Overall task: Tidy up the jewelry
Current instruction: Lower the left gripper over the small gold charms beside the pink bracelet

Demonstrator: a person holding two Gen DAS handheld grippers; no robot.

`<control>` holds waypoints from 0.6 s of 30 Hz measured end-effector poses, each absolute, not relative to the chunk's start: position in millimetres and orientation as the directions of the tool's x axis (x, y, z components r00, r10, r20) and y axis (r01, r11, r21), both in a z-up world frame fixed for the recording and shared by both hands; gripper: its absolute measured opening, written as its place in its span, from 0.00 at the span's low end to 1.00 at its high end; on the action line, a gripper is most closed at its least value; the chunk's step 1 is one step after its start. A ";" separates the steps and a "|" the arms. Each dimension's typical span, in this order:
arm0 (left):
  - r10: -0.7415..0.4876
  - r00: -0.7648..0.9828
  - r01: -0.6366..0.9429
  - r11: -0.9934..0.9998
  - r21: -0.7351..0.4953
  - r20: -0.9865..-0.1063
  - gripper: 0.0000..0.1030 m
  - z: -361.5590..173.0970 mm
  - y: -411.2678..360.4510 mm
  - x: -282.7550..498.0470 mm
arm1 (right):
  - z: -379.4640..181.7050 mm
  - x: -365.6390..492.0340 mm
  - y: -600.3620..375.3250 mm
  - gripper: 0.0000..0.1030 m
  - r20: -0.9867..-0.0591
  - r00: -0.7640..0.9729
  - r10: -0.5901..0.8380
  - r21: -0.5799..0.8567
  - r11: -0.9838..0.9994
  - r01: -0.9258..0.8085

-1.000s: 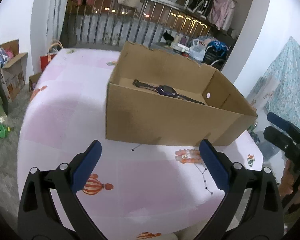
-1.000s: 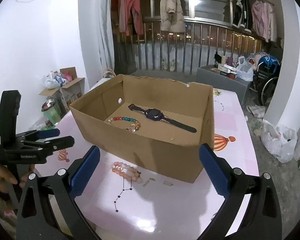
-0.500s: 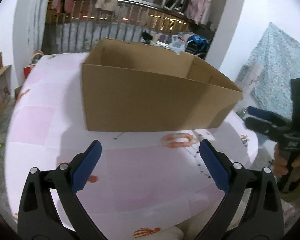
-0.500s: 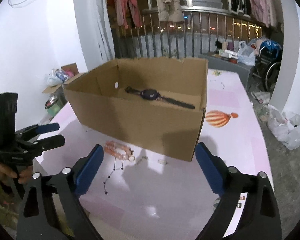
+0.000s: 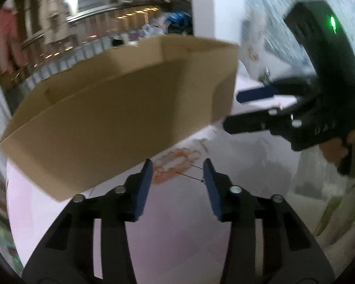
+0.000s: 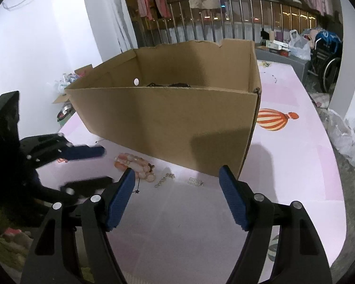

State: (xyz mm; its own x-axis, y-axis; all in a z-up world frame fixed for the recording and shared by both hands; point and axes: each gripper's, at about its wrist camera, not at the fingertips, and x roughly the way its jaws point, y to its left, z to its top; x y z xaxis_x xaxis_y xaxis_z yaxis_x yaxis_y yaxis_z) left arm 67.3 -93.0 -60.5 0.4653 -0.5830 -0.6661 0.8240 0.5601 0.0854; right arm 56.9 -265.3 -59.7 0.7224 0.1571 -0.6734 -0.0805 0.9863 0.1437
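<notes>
The pink bead bracelet lies just ahead of the left gripper, nearer than the right gripper, both part-open, closing, apparently empty despite blur.

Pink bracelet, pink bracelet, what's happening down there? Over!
Both grippers empty, fingers just been closing: left gripper, right gripper. Pink bracelet on the table, outside the cardboard box. Nothing blocking it.

Each claw is black plastic with ribbed blue pads and silver screws.
</notes>
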 end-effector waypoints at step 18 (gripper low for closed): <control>-0.559 0.393 0.882 0.454 0.127 -0.730 0.08 -75.6 -104.4 79.6 | -73.6 70.0 -272.3 0.67 -0.696 0.696 0.179 0.179 0.981 -0.074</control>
